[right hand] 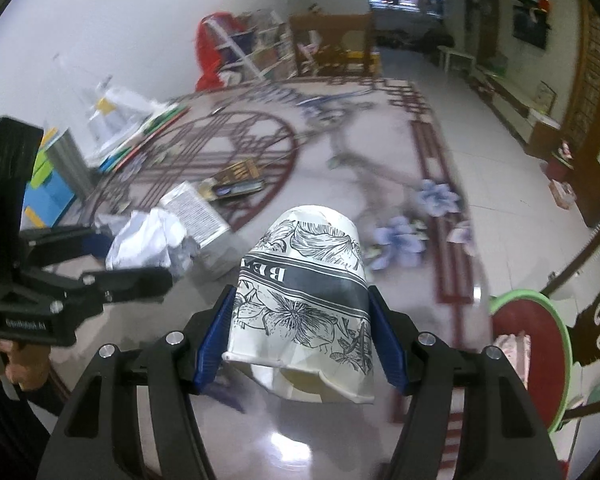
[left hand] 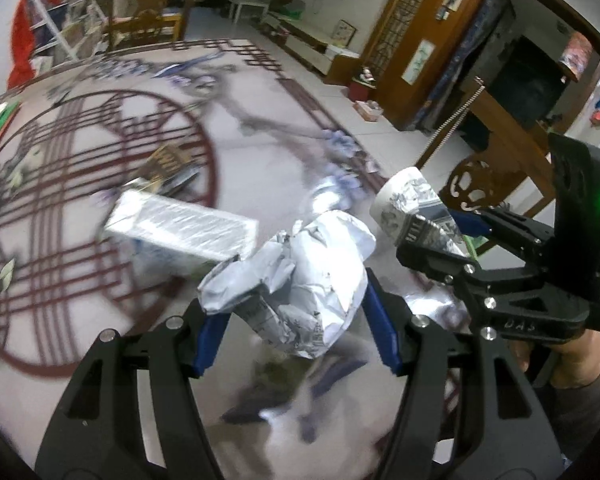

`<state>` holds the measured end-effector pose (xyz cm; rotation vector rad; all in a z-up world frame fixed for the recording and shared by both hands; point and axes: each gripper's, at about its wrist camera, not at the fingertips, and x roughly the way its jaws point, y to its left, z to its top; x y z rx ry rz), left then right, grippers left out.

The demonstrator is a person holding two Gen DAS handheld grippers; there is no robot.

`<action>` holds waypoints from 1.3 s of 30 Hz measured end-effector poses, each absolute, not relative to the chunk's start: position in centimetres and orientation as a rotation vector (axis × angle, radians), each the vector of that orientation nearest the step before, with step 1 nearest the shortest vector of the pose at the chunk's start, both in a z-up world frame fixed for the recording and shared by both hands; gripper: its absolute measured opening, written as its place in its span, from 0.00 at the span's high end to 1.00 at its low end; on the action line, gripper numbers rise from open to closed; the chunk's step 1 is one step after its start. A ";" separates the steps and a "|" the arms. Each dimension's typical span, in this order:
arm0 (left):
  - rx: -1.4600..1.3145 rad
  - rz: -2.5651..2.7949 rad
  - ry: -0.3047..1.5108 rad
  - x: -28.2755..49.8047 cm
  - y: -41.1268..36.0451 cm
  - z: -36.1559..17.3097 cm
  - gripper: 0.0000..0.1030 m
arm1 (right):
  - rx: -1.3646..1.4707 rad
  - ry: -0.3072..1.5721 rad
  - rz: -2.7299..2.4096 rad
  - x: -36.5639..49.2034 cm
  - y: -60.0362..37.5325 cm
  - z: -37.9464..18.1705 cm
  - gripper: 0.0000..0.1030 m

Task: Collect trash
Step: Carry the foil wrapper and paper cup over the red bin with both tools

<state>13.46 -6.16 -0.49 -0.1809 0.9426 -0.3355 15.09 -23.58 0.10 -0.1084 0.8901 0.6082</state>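
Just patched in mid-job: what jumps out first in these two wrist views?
Both grippers are loaded: the left gripper clamps a crumpled paper wad, and the right gripper clamps a dented floral paper cup. On the patterned floor beyond lie a white carton and a dark flattened box.

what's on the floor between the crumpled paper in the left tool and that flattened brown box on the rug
A white carton lies there, between the crumpled paper and the brown box. The right wrist view shows it best.
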 end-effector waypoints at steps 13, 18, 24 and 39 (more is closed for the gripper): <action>-0.143 -0.488 0.940 17.6 -15.3 1.0 0.42 | 0.042 0.870 0.433 17.6 -33.5 1.8 0.40; -0.128 -0.546 0.944 18.8 -18.9 1.3 0.41 | 0.112 0.858 0.352 18.3 -38.1 2.4 0.40; -0.122 -0.605 0.950 20.2 -23.0 1.4 0.41 | 0.152 0.855 0.250 18.7 -42.7 2.4 0.40; -0.169 -0.721 1.021 24.1 -30.7 -0.6 0.41 | 0.261 0.884 0.099 19.7 -51.2 1.2 0.40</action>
